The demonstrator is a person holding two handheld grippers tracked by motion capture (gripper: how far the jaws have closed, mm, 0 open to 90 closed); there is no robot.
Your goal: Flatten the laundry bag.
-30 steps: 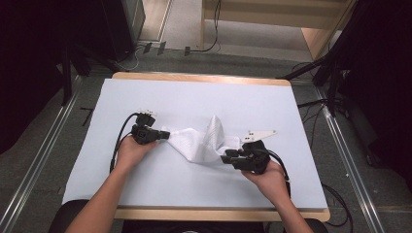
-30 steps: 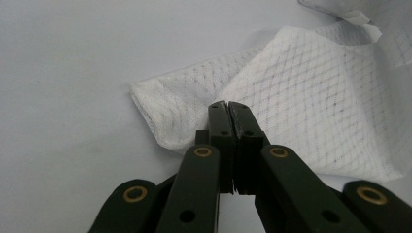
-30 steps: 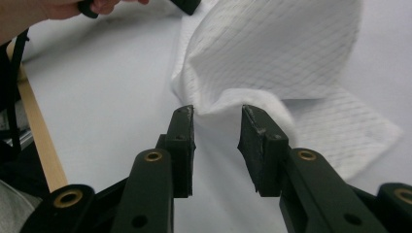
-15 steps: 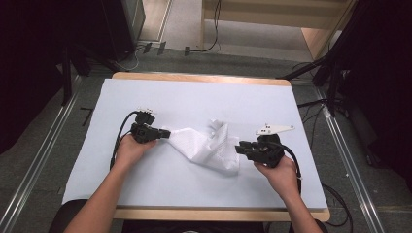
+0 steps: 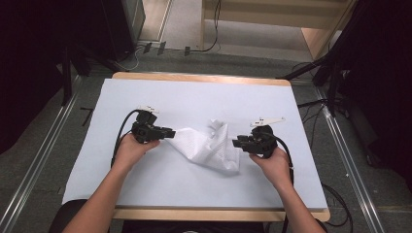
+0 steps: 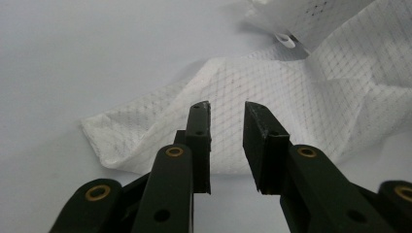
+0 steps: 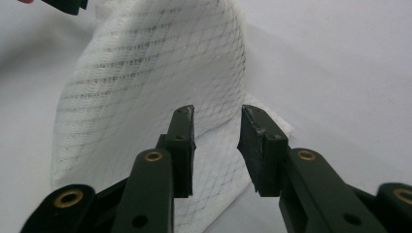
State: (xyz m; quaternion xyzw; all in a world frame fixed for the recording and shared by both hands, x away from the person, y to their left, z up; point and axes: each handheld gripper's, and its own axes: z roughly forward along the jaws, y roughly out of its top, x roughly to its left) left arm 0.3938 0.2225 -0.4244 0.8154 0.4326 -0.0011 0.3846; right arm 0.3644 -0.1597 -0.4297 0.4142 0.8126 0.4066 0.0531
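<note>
A white mesh-patterned cloth (image 5: pixel 209 145) lies crumpled in the middle of the table, with a fold standing up at its centre. My left gripper (image 5: pixel 167 132) is at the cloth's left end; its jaws have just been opening. In the left gripper view they (image 6: pixel 227 109) stand apart above the cloth (image 6: pixel 291 87), pressing on nothing. My right gripper (image 5: pixel 236 142) is at the cloth's right edge, and its jaws have also just been opening. In the right gripper view they (image 7: pixel 216 114) are parted with the raised cloth fold (image 7: pixel 155 73) behind them and nothing pinched.
The pale sheet covering the table (image 5: pixel 194 97) has bare room all around the cloth. A wooden table edge (image 5: pixel 204 77) runs along the back. Cables trail from both grippers. The left gripper's jaw tip (image 7: pixel 65 5) peeks into the right gripper view.
My right gripper has moved rightwards to the cloth's right edge. The left gripper has let go of the cloth's left end, which now lies flatter. The left hand has barely shifted.
</note>
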